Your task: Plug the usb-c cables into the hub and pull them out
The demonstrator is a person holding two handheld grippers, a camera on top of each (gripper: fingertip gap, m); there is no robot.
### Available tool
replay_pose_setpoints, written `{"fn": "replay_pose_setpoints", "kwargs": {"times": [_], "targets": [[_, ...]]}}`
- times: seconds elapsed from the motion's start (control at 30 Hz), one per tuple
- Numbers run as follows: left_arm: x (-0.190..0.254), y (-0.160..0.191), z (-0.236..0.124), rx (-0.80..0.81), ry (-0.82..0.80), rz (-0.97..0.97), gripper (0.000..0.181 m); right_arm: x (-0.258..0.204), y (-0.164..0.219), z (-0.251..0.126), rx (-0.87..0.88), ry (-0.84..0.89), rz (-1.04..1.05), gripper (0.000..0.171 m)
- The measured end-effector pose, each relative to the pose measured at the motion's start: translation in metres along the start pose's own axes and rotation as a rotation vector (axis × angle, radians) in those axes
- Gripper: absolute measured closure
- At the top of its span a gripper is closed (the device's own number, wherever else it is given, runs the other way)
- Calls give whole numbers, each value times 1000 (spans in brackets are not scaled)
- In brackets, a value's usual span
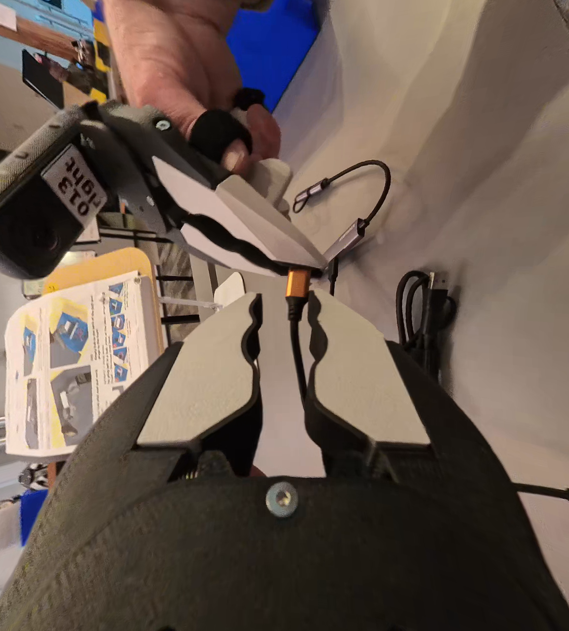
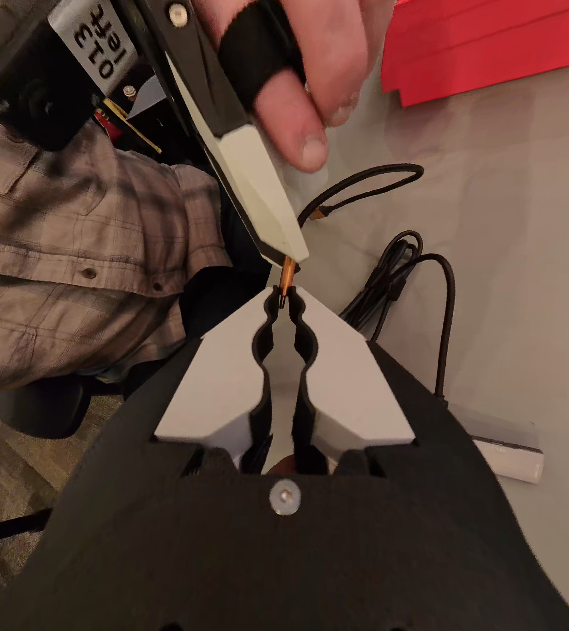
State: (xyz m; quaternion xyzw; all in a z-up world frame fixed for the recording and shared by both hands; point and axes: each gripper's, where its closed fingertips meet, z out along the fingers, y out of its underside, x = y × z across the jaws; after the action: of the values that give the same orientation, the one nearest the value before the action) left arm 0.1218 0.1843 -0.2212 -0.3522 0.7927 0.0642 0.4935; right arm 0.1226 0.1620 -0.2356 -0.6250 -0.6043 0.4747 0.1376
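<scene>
A black USB-C cable with a copper-coloured plug [image 1: 297, 282] runs up between my left gripper's fingers. My left gripper [image 1: 286, 296] is open, its tips either side of the cable just behind the plug. My right gripper [image 2: 283, 292] is shut on the plug's front end [image 2: 286, 278], and it also shows in the left wrist view [image 1: 314, 268]. The grey hub [image 1: 348, 239] lies on the table just behind that grip, with its short black lead looping to a grey connector [image 1: 310, 194]. The cable's other copper end [image 2: 319, 213] lies on the table.
A coiled black cable [image 1: 419, 307] with a silver plug lies right of the hub; it also shows in the right wrist view [image 2: 396, 273]. A white block [image 2: 508, 457] sits at the right. Red sheets [image 2: 481, 44] lie on the grey table [image 2: 515, 239]. A person's plaid shirt [image 2: 71, 256] is at the left. Only a small space, under 4 cm, lies between the two pairs of fingers. About 15 cm separates my right fingertips from the white block [image 2: 508, 457].
</scene>
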Motion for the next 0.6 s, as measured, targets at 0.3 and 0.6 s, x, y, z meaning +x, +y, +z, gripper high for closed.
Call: {"fn": "replay_pose_setpoints", "kwargs": {"times": [0.3,0.6], "targets": [[3,-18,10,22,-26,22,169,-10,10,-11,-11,2,-6,168],[-15,-3,11,-50,-113,-4,169,8,-7,-22,84,101,31,168]]}}
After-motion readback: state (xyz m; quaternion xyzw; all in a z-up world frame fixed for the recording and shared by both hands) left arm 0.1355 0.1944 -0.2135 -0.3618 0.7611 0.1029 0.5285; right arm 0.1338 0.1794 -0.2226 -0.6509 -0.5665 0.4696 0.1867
